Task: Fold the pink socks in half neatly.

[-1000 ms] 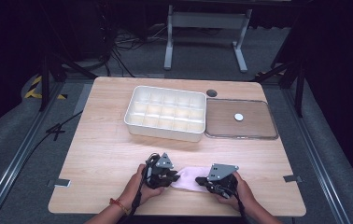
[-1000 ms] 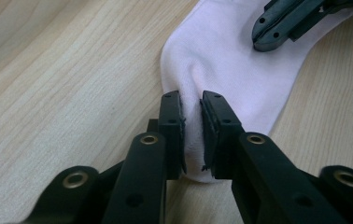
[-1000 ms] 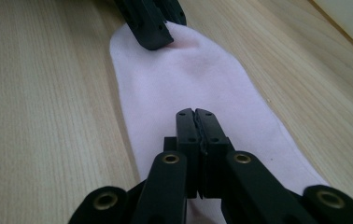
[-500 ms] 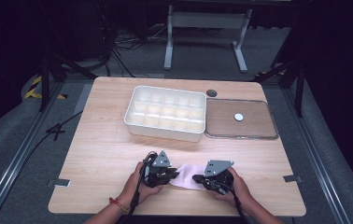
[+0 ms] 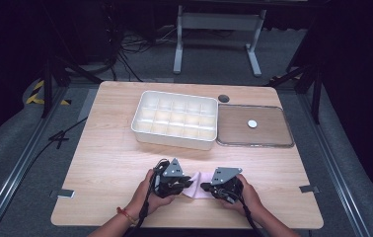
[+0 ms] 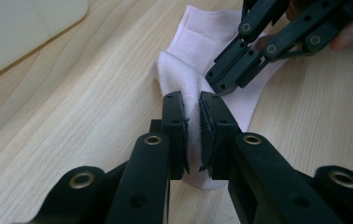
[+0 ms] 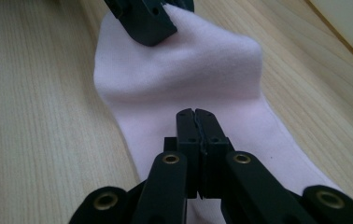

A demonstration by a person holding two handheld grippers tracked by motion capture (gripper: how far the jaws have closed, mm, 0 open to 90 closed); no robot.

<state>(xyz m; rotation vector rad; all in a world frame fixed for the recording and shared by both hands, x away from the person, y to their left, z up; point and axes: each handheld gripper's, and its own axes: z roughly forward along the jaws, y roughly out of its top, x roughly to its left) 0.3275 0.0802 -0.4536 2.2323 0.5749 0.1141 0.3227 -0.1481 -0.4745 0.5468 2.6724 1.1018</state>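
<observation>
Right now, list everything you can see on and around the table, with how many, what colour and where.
sock: one, pale pink, lying on the near edge of the table between the two grippers
divided tray: one, white, many compartments, middle of the table toward the far side
flat tray: one, clear rim with brown base, right of the divided tray, a small white disc on it
table: one, light wood
frame legs: grey metal, on the floor beyond the table
left gripper: one, black, shut on the sock
right gripper: one, black, jaws shut, over the sock
hands: two, entering from the bottom edge
</observation>
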